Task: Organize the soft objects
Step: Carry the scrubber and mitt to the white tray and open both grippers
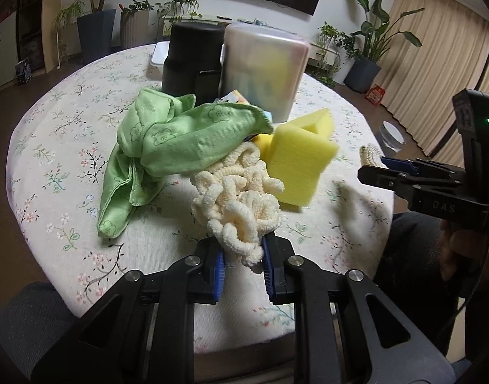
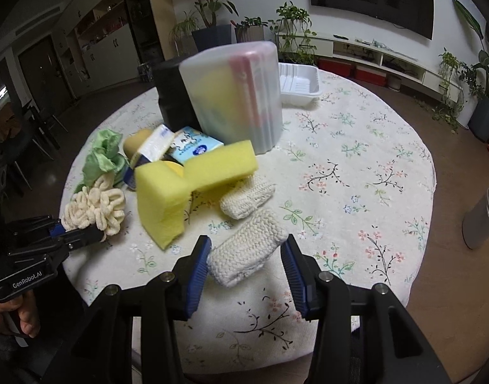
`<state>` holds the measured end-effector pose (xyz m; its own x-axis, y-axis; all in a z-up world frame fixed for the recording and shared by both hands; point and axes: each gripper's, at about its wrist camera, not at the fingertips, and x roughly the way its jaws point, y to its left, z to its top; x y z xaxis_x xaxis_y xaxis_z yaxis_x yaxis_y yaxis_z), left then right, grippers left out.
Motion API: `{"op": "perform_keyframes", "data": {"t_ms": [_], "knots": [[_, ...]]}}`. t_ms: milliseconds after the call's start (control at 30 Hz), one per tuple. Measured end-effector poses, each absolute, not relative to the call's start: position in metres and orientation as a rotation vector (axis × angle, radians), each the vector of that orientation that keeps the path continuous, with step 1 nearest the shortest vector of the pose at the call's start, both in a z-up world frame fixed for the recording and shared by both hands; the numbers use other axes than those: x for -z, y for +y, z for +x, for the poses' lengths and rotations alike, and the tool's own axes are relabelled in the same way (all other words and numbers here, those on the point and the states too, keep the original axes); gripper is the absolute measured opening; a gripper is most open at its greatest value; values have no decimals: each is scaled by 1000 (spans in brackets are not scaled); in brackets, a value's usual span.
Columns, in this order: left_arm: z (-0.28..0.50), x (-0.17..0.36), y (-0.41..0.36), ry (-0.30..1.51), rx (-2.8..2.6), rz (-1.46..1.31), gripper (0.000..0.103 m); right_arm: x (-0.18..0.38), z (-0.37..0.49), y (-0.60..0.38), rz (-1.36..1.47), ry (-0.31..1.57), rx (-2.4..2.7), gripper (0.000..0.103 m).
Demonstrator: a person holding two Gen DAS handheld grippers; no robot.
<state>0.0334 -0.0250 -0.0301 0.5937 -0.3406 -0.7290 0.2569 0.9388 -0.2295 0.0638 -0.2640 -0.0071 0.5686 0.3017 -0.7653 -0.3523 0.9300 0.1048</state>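
My left gripper (image 1: 243,260) is shut on a cream chenille loop cloth (image 1: 241,204), which also shows in the right wrist view (image 2: 95,206) at the table's left edge. A green flowered cloth (image 1: 177,134) lies beside it, partly over tissue packs. A bent yellow sponge (image 1: 299,160) stands to its right and shows in the right wrist view (image 2: 183,185). My right gripper (image 2: 246,268) is open, its fingers on either side of a cream knitted pad (image 2: 247,249) lying on the table. A second knitted pad (image 2: 247,196) lies behind it.
A translucent box (image 2: 241,96) holding sponges stands mid-table beside a black container (image 2: 172,96). Tissue packs (image 2: 187,147) lie in front. A white tray (image 2: 297,84) sits at the back. The floral tablecloth (image 2: 356,166) covers the round table. A grey bin (image 2: 483,217) stands on the floor.
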Motion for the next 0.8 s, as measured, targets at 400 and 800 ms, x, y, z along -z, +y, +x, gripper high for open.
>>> {"op": "perform_keyframes", "data": {"t_ms": [400,800], "knots": [[11,7,-29,827,398,-101,17,1,56,-271,-55,879,-386,48],[33,-46,28,727,299,-112,17,-26,57,-287,-69,840,-378,48]]}}
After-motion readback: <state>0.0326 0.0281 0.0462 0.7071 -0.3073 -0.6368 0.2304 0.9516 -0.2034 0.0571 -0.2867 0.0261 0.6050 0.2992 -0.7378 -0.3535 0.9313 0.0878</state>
